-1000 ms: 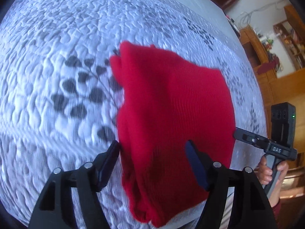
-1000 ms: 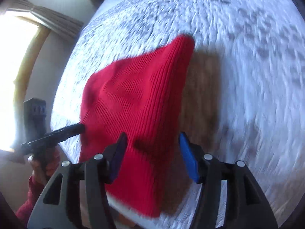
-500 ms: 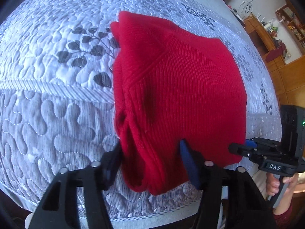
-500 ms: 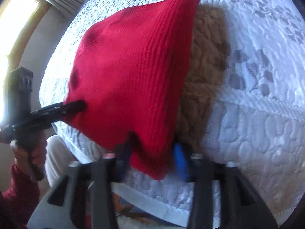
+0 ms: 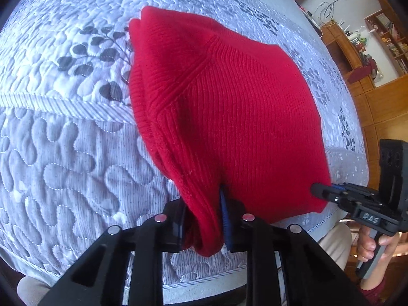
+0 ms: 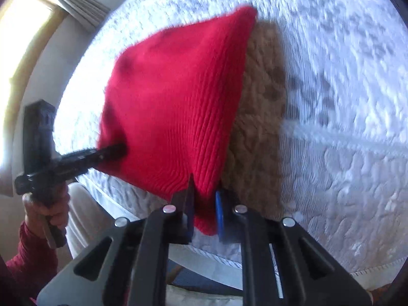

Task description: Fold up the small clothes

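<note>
The quilted bedspread (image 5: 66, 158) runs away from me, its near hem just below my two tools. On it lies the red knitted garment (image 5: 229, 117), already doubled over, its bulk spread flat across the quilt ahead of me and its near edge lifted off the bed towards me. That near edge is the line everything turns on: it runs crosswise between my hands, while the garment's length stretches forward, away from both tools.

My left gripper (image 5: 204, 225) has just been closing and now pinches the near left corner, thick folded layers bunched between its pads. My right gripper (image 6: 205, 214) has likewise just been closing and clamps the near right corner (image 6: 204, 211), the knit squeezed between the dark pad and the blue one.

Each hand sits at its own corner, equally near, so I judge the next fold must carry this held edge forward over the cloth lying beyond, both hands travelling together to keep the edge straight.
</note>
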Tool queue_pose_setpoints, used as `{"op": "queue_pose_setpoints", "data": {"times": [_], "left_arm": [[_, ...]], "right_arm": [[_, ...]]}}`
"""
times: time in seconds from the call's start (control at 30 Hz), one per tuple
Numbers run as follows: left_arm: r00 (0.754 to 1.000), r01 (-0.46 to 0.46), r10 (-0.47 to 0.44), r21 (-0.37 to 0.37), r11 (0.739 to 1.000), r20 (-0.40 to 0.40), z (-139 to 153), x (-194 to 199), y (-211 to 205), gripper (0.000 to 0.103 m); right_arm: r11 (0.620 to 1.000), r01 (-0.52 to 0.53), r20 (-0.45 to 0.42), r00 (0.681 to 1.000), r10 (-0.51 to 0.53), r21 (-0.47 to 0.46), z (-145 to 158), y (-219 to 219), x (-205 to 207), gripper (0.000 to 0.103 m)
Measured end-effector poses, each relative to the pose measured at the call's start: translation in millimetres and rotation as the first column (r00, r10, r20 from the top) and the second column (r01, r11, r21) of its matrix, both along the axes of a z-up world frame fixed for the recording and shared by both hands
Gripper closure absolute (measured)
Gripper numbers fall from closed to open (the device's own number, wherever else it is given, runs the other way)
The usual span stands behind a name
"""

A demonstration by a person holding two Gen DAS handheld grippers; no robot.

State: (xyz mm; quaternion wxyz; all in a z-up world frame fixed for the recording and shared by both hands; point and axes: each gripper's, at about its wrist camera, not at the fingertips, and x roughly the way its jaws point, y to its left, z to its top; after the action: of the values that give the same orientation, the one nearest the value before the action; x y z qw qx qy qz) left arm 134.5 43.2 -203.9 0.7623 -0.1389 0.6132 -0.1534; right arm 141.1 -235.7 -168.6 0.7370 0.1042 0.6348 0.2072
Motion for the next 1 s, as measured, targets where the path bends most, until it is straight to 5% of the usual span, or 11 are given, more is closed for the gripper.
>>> {"op": "queue_pose_setpoints", "data": {"times": [0.13,0.23,0.53,0.77,1.0], "left_arm": [[1.000,0.011,-0.011,0.007,1.000,0.003,2,0,5,0.064],[1.000,0.001,-0.001,-0.001,1.000,-0.003,6,3,12,0.055],[0.999,-0.042,0.041,0.042,0.998,0.026,16,43,28,0.046],[1.000,0.003,-0.005,0.079,0.997,0.026,13,68,16,0.031],[1.000,0.025,-0.026,0.059,0.998,0.017,3,85,9,0.023]], "right_arm": [[1.000,-0.005,-0.011,1.000,0.005,-0.005,-8,1,2,0.089],[0.998,-0.021,0.016,1.000,0.022,-0.062,2,3,6,0.075],[0.965,0.001,0.191,0.980,0.052,-0.263,42,16,24,0.066],[0.955,0.041,0.229,0.973,0.029,-0.295,36,23,59,0.042],[0.958,0.028,0.210,0.977,0.034,-0.285,17,30,76,0.035]]}}
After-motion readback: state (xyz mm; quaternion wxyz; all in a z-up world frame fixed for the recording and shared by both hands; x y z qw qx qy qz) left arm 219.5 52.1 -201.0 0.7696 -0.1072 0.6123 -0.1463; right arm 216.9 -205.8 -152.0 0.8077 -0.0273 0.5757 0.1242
